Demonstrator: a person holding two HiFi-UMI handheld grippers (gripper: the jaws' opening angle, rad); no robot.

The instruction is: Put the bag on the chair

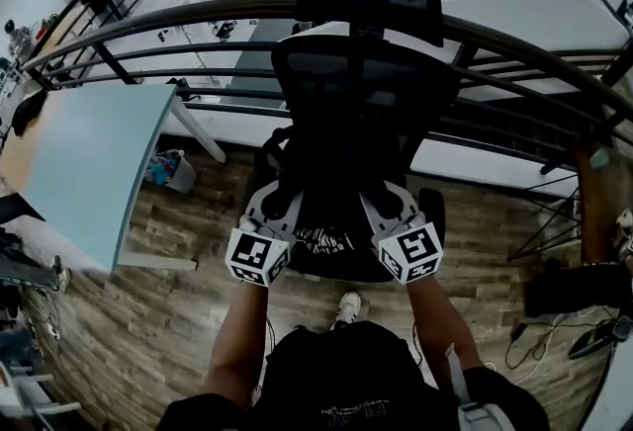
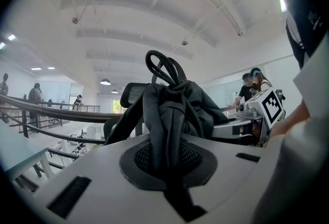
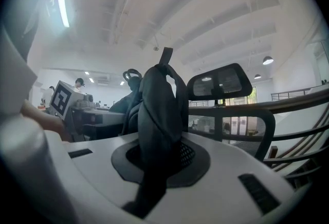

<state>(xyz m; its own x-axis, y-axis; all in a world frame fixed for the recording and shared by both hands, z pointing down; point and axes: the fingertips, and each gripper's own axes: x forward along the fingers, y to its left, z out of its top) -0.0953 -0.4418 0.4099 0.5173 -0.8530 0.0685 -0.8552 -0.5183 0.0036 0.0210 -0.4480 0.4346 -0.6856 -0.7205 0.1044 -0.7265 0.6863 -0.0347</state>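
Note:
A black office chair (image 1: 356,93) stands straight ahead of me, its backrest and headrest facing me. Low over its seat hangs a black bag (image 1: 331,241), held between both grippers. My left gripper (image 1: 269,221) is shut on a fold of the bag (image 2: 175,110), and the fabric runs down between its jaws. On the other side, my right gripper (image 1: 396,216) is shut on a strap of the bag (image 3: 157,110). The chair's headrest (image 3: 220,81) rises just behind the bag. Most of the seat is hidden under the bag and the grippers.
A curved black railing (image 1: 148,24) runs behind the chair, with a drop to a lower floor beyond it. A pale blue table (image 1: 89,162) stands at the left, a small bin (image 1: 173,170) beside its leg. Someone's arm (image 1: 593,212) and floor cables (image 1: 534,340) lie at the right.

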